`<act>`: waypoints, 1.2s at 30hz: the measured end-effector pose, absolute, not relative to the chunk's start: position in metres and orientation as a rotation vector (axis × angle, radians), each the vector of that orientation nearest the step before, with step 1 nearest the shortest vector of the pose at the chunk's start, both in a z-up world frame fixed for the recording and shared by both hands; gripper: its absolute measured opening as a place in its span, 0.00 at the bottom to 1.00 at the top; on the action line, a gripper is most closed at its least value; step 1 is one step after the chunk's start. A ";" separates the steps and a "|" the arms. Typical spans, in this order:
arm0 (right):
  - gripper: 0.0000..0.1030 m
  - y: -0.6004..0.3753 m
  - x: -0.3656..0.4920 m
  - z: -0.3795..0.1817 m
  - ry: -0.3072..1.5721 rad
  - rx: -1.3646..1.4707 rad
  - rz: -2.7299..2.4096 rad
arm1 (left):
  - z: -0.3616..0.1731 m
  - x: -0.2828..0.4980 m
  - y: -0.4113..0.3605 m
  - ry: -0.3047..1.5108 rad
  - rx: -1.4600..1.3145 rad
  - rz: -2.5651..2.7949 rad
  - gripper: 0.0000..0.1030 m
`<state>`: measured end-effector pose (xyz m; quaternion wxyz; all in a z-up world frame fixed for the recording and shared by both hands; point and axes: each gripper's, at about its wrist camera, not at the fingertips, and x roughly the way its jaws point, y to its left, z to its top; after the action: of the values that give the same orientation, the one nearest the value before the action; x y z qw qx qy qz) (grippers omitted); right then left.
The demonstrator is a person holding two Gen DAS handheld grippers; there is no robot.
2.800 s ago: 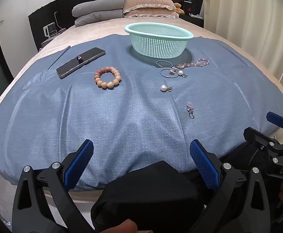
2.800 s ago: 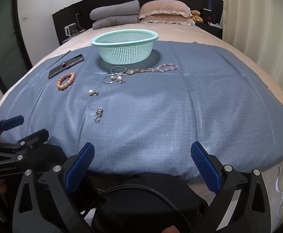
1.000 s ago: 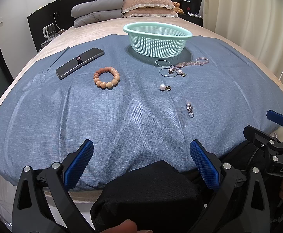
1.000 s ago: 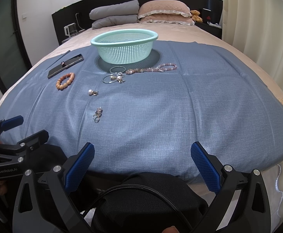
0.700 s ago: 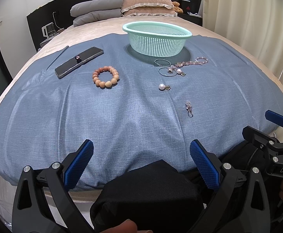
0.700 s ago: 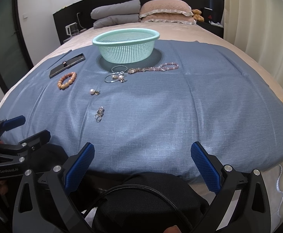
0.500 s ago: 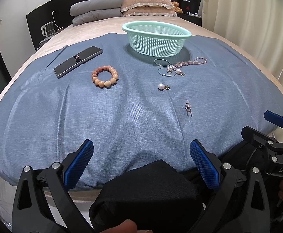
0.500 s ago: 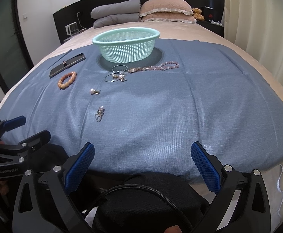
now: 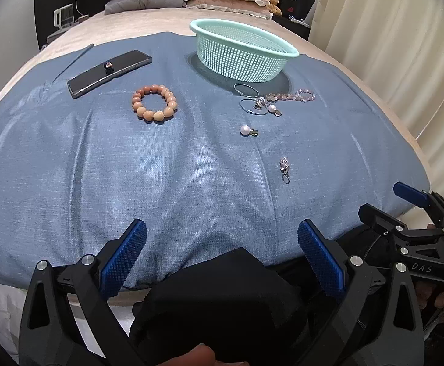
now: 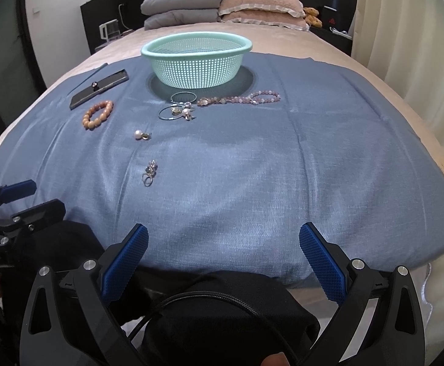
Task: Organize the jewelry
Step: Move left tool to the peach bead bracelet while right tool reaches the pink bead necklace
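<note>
Jewelry lies on a blue cloth [image 9: 130, 164] on a bed. An orange bead bracelet [image 9: 154, 104] [image 10: 97, 114] lies left of centre. Silver hoop earrings [image 9: 250, 100] [image 10: 176, 107] and a pink bead strand [image 9: 292, 95] [image 10: 240, 99] lie in front of a mint basket [image 9: 243, 53] [image 10: 196, 59]. A pearl pendant [image 9: 248, 130] [image 10: 141, 135] and a small crystal earring [image 9: 285, 169] [image 10: 149, 172] lie nearer. My left gripper [image 9: 220, 256] and right gripper [image 10: 222, 257] are open and empty at the bed's near edge.
A black phone [image 9: 109, 72] [image 10: 99, 88] with a small ring on it lies at the cloth's far left. Pillows [image 10: 263, 6] and folded grey bedding [image 10: 182, 7] are at the headboard. Curtains [image 9: 389, 45] hang on the right.
Both grippers have edged slightly forward and to the left over the bed's near edge. The jewelry has not moved.
</note>
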<state>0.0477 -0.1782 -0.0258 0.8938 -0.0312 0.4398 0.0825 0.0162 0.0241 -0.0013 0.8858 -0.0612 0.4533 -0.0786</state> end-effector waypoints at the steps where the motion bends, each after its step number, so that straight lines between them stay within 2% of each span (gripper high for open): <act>1: 0.93 -0.179 0.052 -0.024 0.918 -0.062 0.172 | -0.001 0.020 0.028 0.946 -0.140 -0.160 0.94; 8: 0.93 -0.190 0.088 0.003 0.892 -0.016 0.198 | 0.007 0.057 0.058 0.929 -0.214 -0.146 0.94; 18: 0.92 -0.193 0.164 0.013 0.873 -0.093 0.140 | 0.017 0.117 0.079 0.913 -0.156 -0.111 0.94; 28: 0.92 -0.205 0.248 -0.017 0.927 -0.036 0.168 | -0.013 0.179 0.082 0.976 -0.083 -0.089 0.94; 36: 0.92 -0.203 0.289 -0.053 0.959 -0.008 0.180 | -0.025 0.197 0.076 0.934 -0.018 -0.096 0.94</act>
<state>0.2890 -0.2034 -0.0534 0.8834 -0.0038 0.4606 0.0866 0.1971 0.0763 -0.0248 0.8919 -0.0087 0.4498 -0.0461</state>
